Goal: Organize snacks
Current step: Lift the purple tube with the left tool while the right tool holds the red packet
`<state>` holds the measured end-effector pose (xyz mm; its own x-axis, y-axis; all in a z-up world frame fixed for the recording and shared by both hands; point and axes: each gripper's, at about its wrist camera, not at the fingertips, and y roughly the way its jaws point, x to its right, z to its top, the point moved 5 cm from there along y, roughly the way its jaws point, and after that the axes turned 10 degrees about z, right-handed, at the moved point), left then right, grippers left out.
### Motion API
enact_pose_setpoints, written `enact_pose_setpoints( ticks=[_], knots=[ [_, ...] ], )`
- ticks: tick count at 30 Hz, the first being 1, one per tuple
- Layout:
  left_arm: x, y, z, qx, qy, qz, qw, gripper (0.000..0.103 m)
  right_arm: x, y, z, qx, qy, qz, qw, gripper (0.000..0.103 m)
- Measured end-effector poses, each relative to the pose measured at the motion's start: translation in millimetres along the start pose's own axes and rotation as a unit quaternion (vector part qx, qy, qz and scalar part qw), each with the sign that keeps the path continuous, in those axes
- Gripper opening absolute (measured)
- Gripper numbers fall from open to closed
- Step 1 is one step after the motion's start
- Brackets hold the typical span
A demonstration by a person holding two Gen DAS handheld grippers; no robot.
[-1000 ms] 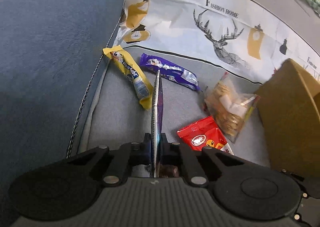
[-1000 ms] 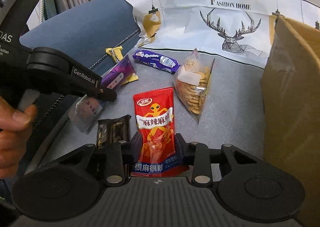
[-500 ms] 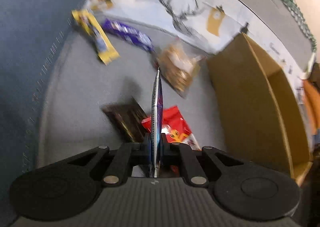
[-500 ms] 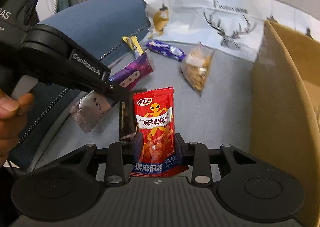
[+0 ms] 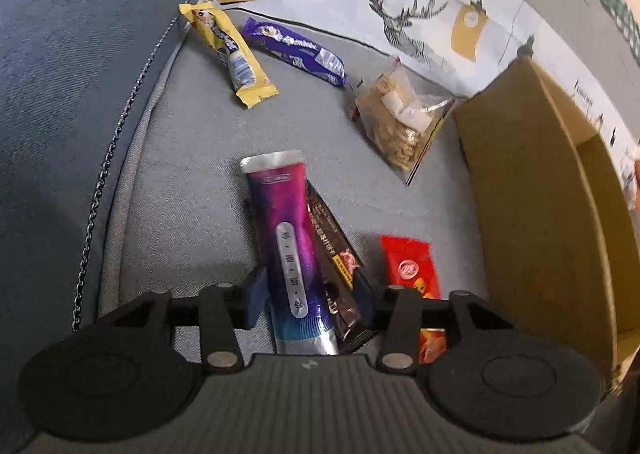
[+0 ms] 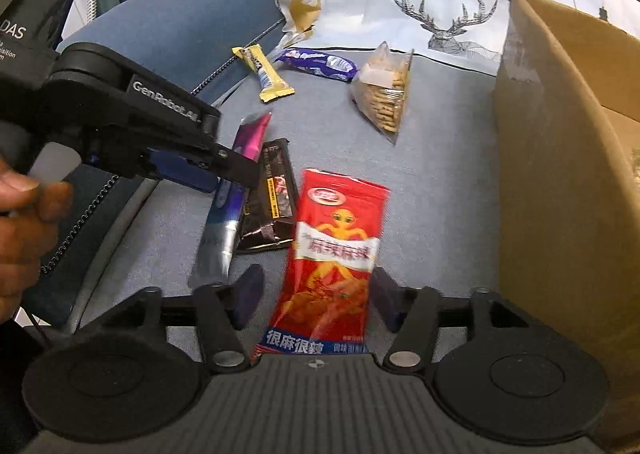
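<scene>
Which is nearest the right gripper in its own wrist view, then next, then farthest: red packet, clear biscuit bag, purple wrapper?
1. Red packet: between the right gripper fingers.
2. Clear biscuit bag: middle, toward the cardboard box.
3. Purple wrapper: far back, beside the deer-print cloth.
</scene>
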<state>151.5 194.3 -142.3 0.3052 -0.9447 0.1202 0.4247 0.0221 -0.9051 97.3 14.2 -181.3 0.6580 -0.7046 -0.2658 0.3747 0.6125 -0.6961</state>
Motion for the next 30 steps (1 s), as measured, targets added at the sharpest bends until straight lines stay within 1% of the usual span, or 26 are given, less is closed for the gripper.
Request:
enact_pose_setpoints(
  ticks=[2, 4, 6, 8, 10, 11, 13, 15, 17, 18, 24, 30],
  knots=[
    [-1, 3, -1, -0.003, 0.004, 0.014, 0.9999, 0.054, -1, 4, 1, -0.001, -0.012, -0.004, 1.0, 0.072],
    [-4, 7, -1, -0.007, -0.004, 0.02, 0.9998, 0.054, -1, 9, 2, -0.004, -0.018, -0.013, 1.0, 0.073],
    [-4, 11, 0, -0.014, -0.009, 0.021, 0.9996, 0.053, 2, 12, 2, -0.009, -0.009, -0.015, 1.0, 0.073],
    [-2, 12, -1, -0.012, 0.001, 0.026, 0.9996, 0.053, 5, 15, 1, -0.013, 0.002, -0.015, 1.0, 0.073],
    [3, 12, 0, -0.008, 0.011, 0.024, 0.9996, 0.044, 7, 17, 1, -0.016, 0.006, -0.016, 1.0, 0.073],
    [4, 12, 0, -0.006, 0.011, 0.017, 0.9998, 0.038, 7, 17, 1, -0.016, 0.003, -0.017, 1.0, 0.073],
    [5, 8, 0, 0.002, 0.013, 0.021, 0.9997, 0.03, 5, 18, 0, -0.017, -0.005, -0.02, 1.0, 0.07],
    [5, 6, 2, 0.012, 0.015, 0.027, 0.9995, 0.025, 5, 16, 1, -0.013, -0.011, -0.024, 1.0, 0.056],
    [3, 3, 4, 0.02, 0.01, 0.031, 0.9993, 0.023, 6, 14, 2, -0.008, -0.004, -0.017, 1.0, 0.049],
    [2, 1, 5, 0.025, 0.009, 0.034, 0.9991, 0.022, 7, 13, 2, -0.005, -0.001, -0.015, 1.0, 0.048],
    [-3, -7, 8, 0.042, -0.008, 0.031, 0.9986, 0.022, 7, 2, 6, 0.018, -0.006, -0.025, 1.0, 0.046],
    [3, -6, 6, 0.038, 0.008, 0.031, 0.9988, 0.022, 6, 1, 6, 0.021, -0.005, -0.028, 0.999, 0.045]
  ],
)
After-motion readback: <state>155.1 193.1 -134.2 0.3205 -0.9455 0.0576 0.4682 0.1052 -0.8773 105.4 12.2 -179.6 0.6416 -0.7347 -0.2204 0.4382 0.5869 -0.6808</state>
